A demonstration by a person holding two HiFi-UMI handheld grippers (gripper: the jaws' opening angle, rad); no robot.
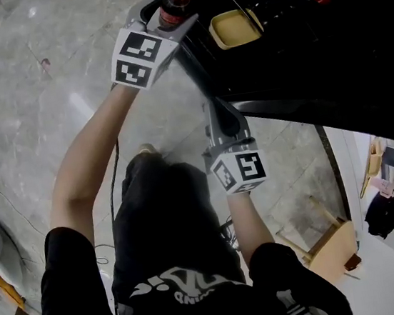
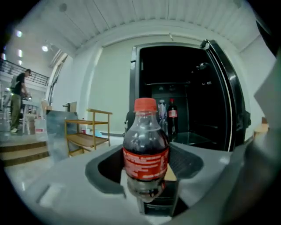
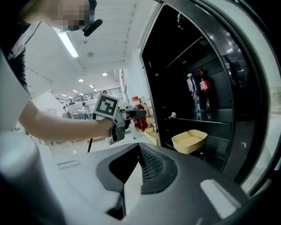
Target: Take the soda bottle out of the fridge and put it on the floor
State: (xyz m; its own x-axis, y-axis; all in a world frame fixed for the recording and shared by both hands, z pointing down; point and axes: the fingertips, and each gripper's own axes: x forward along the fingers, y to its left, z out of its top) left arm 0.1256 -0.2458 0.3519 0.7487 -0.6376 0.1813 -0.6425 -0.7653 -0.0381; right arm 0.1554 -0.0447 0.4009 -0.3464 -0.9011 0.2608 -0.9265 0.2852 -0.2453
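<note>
My left gripper [image 1: 170, 21] is shut on the soda bottle [image 1: 175, 3], a small dark cola bottle with a red cap and red label. In the left gripper view the bottle [image 2: 145, 151] stands upright between the jaws, held round its lower body, outside the open black fridge [image 2: 175, 88]. The right gripper view shows the left gripper [image 3: 131, 113] carrying the bottle [image 3: 138, 116] in the air left of the fridge opening. My right gripper [image 1: 214, 109] lies close to the fridge door's edge. Its jaws [image 3: 139, 147] meet at the tips with nothing between them.
Inside the fridge [image 3: 197, 66] a yellow tray [image 3: 189, 140] sits on a lower shelf, with two more bottles [image 3: 199, 99] on the shelf above. The open door [image 3: 263, 110] curves along the right. Marble floor [image 1: 31, 103] spreads left. A wooden rack [image 2: 88, 132] stands beyond.
</note>
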